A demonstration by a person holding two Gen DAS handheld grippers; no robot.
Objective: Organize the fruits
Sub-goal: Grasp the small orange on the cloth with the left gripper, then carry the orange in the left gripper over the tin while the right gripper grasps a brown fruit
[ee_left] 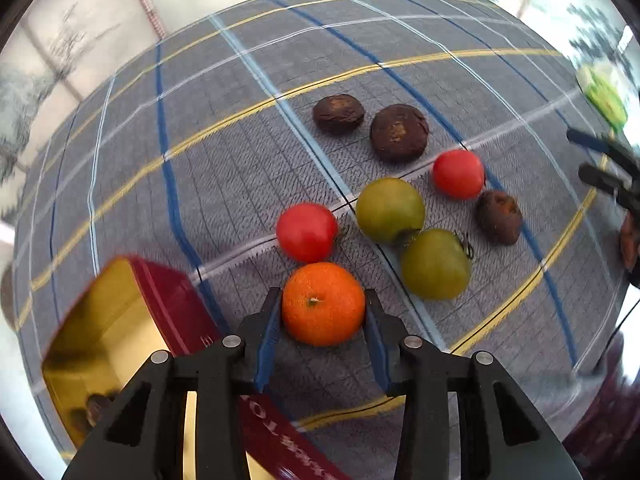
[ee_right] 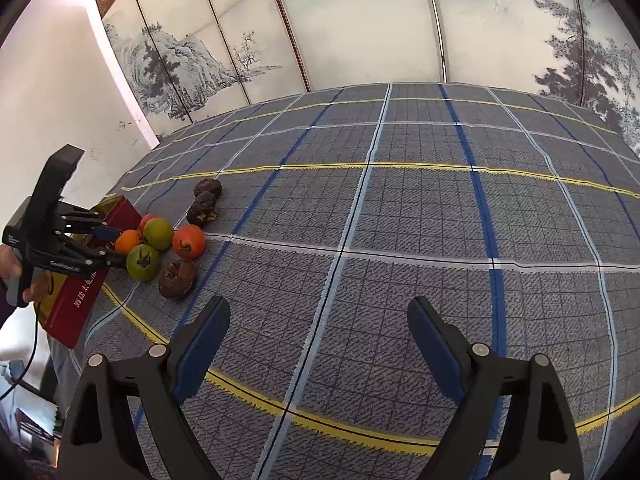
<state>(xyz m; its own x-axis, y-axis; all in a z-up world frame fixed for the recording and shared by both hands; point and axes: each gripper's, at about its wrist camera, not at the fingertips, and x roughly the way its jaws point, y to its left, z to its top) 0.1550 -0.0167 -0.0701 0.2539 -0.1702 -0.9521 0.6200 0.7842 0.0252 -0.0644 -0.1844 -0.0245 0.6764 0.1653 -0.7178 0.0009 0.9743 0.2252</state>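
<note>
An orange mandarin (ee_left: 323, 303) is being gripped between the blue pads (ee_left: 267, 344) of the left gripper (ee_left: 322, 316), with both fingers pressed against its sides, low over the plaid tablecloth (ee_left: 224, 168). Just to the left of that gripper, a red tin (ee_left: 176, 304) with a gold interior is being shown open (its far corner is blurred, and something small and dark is being reflected or held at its bottom, which cannot be told apart). Beyond the mandarin, the other fruits are being left in a loose cluster on the cloth: a red tomato (ee_left: 307, 232) just behind it, two green tomatoes (ee_left: 390, 210) (ee_left: 436, 264) touching each other to the right, a second red tomato (ee_left: 458, 174) farther back, and a dark wrinkled fruit (ee_left: 499, 217) beside it. Two more dark wrinkled fruits (ee_left: 338, 113) (ee_left: 399, 133) are being seen at the back of the group, near each other. In the right wrist view, the right gripper (ee_right: 319, 322) is being held wide open over a bare part of the tablecloth (ee_right: 400, 216), well apart from the fruits, with nothing between its fingers. From there the left gripper (ee_right: 110, 246) is being seen at the far left, closed around the mandarin (ee_right: 127, 241) beside the red tin (ee_right: 82, 300). A painted folding screen (ee_right: 360, 24) is standing behind the table.
</note>
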